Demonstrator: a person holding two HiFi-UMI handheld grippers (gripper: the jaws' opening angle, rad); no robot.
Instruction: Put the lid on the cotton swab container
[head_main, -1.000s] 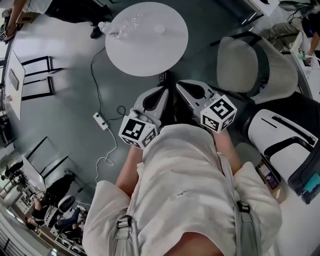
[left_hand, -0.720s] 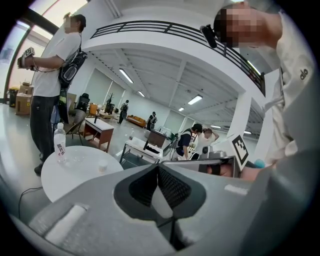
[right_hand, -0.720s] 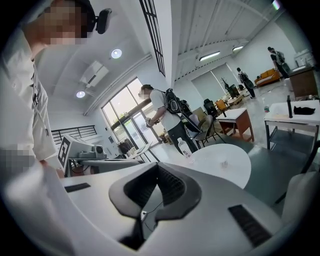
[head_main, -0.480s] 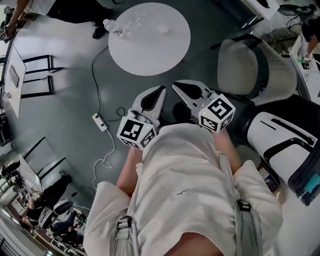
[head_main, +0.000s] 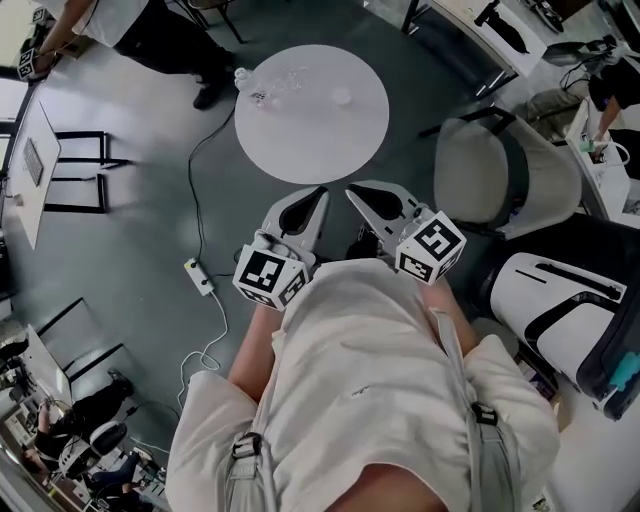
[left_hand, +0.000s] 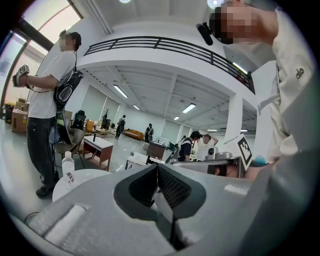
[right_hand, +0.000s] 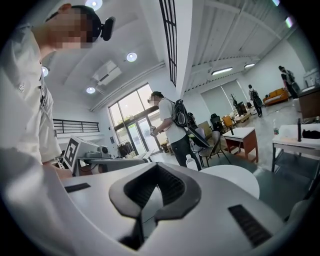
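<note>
Round white table (head_main: 310, 135) stood well ahead of us, bearing what we took for the cotton swab container (head_main: 283, 78) and lid (head_main: 343, 96). Left gripper (head_main: 320, 192) and right gripper (head_main: 351, 192) were closed and empty. We judged it best to step closer before opening.

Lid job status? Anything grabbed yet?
Done: nothing visible. In hand: nothing; left gripper and right gripper are both shut, empty, held at the person's chest. Left: the whole task; the items on the round table ahead are too small to identify.

cream short-sleeved shirt (head_main: 370, 380); grey left gripper (head_main: 320, 192) and right gripper (head_main: 350, 191), black-white marker cubes (head_main: 268, 276).
</note>
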